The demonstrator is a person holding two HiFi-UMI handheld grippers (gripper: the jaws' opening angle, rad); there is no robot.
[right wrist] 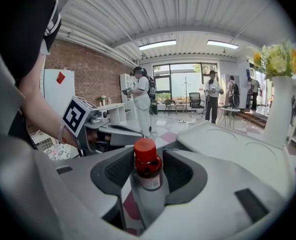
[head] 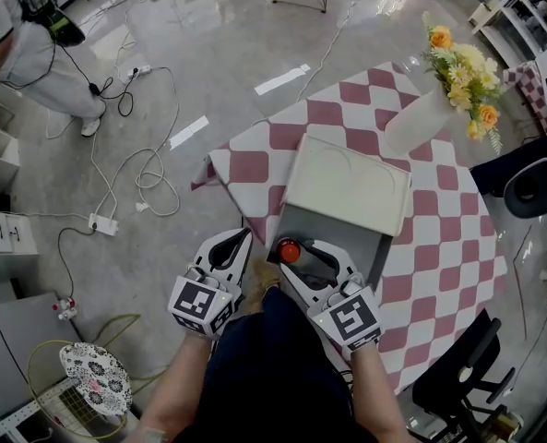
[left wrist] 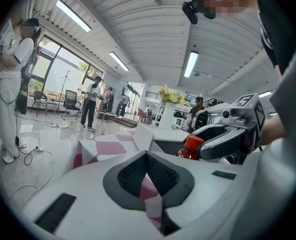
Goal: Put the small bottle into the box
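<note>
Left gripper [left wrist: 147, 156]: jaws together, nothing between them, held just left of the right gripper [head: 305, 252]. Right gripper: jaws wide apart, with the small bottle [right wrist: 148, 166] upright between them, red cap up, pads clear of it. The bottle stands at the near left corner of the open box [head: 342, 229]. Box lid [head: 347, 187] is tilted back behind it. The box sits on a checked tablecloth [head: 439, 238]. A vase of flowers [head: 421, 118] is at the far side.
</note>
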